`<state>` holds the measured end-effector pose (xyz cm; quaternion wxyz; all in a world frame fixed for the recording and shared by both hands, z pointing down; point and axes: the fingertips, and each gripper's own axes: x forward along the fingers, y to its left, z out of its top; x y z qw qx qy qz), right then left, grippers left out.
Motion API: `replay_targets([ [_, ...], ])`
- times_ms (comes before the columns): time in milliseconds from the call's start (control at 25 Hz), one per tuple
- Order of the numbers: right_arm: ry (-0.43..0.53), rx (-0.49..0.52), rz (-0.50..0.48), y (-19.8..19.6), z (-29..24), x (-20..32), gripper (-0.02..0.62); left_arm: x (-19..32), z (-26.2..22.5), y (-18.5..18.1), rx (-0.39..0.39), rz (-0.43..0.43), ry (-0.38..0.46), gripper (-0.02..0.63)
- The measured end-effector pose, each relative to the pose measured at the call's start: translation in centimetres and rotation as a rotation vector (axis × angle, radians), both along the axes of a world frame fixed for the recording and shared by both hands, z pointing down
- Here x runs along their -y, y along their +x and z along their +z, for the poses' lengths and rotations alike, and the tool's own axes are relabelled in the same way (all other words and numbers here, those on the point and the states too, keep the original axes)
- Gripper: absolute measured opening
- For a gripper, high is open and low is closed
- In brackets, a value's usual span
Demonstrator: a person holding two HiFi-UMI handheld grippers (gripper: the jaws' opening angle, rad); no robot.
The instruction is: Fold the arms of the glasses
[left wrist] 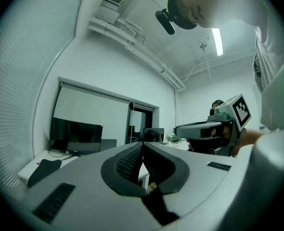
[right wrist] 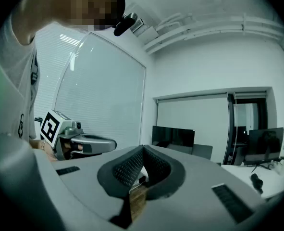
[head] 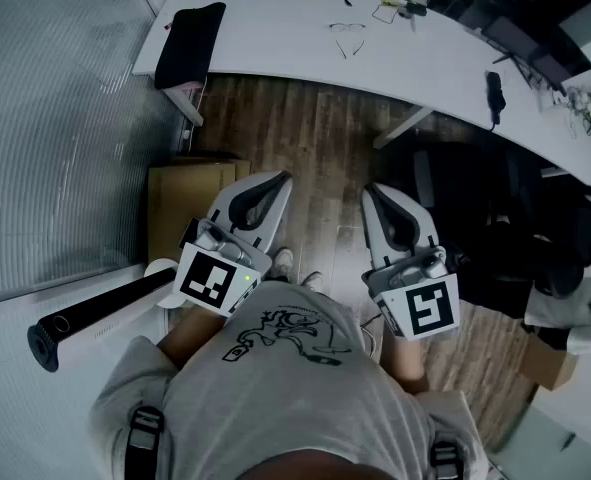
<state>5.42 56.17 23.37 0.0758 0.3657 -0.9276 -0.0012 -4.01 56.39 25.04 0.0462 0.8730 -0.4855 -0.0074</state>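
On the white worktop [head: 275, 40] ahead lie the glasses [head: 347, 34], arms seemingly unfolded (too small to be sure), well apart from both grippers. Left gripper [head: 275, 181] and right gripper [head: 375, 190] are closed, empty and aimed forward; the right stands slightly nearer.

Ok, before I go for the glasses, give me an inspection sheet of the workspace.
Surface: white desk, mostly bare.
Job's things: glasses lying on the desk, arms apparently unfolded, untouched.
Clutter: black cloth at the desk's left end; small black object toward its right.
Grippers: left gripper and right gripper both shut, empty, held near the body, away from the desk.
Cables: thin cables near the desk's far edge.
Surroundings: wooden floor, cardboard box and black tube at left.
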Motion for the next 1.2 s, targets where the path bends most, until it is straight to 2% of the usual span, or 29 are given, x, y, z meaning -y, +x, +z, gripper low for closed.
replay_targets([
  [200,0.012,-0.012,0.027,1.3,0.0,-0.4,0.008,-0.5,-0.1,0.8,0.001,0.024,0.03,0.02],
  [400,0.003,-0.018,0.039,1.1,0.1,-1.1,0.008,-0.7,-1.8,1.1,-0.044,0.039,0.076,0.021],
  [800,-0.005,-0.004,0.096,0.0,1.1,-1.1,0.009,-0.2,-1.2,-0.5,-0.06,0.062,0.065,0.02],
  [1200,-0.012,0.017,0.107,1.0,1.2,1.7,0.009,2.4,-0.7,0.1,-0.018,0.063,0.037,0.02],
])
